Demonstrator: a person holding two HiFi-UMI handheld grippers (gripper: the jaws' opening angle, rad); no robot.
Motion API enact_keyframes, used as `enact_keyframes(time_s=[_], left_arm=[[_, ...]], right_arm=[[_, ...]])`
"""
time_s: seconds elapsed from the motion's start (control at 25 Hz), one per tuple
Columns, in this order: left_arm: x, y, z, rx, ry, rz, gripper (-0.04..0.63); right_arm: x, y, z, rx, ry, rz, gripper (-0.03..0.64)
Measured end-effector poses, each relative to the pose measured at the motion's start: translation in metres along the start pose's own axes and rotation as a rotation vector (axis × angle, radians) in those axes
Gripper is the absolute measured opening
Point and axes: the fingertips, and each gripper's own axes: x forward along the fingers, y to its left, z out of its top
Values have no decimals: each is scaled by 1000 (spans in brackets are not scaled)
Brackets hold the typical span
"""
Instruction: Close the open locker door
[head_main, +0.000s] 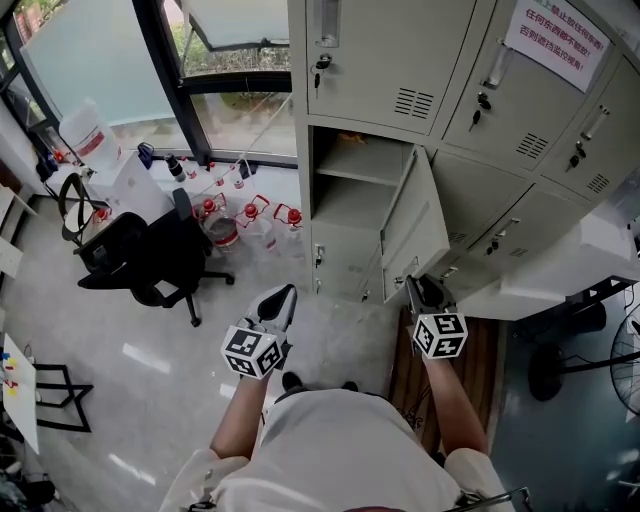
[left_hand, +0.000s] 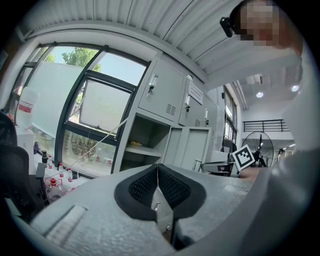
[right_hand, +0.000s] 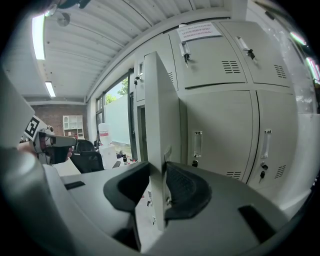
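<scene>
The lockers (head_main: 400, 60) and the open door (head_main: 415, 225) are pale grey-beige. At 1 o'clock a white notice (head_main: 556, 38) bears red print. The left gripper (head_main: 285, 296) and right gripper (head_main: 417, 285) carry black-and-white square markers, and their pads (left_hand: 144, 187) are black with fine dots. At 9 o'clock the chair (head_main: 150, 255) is black. The bottles (head_main: 255, 218) near it have red caps.

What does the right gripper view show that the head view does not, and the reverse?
Only the right gripper view: the right gripper shut on the edge of the open locker door; ceiling lamps. Only the head view: the locker's shelf, the floor fan, the right gripper's marker cube. Both: the door, the paper notice, the left gripper.
</scene>
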Motion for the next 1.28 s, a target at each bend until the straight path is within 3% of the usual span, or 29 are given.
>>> enact_keyframes(time_s=[0.96,1.28], left_arm=[[-47,75,6,-22,-2,26,15],[-60,99,11,-18,-5,31,15]], right_arm=[[65,99,15,-28,-3,49,100],[99,124,24,-63,0,18,92]])
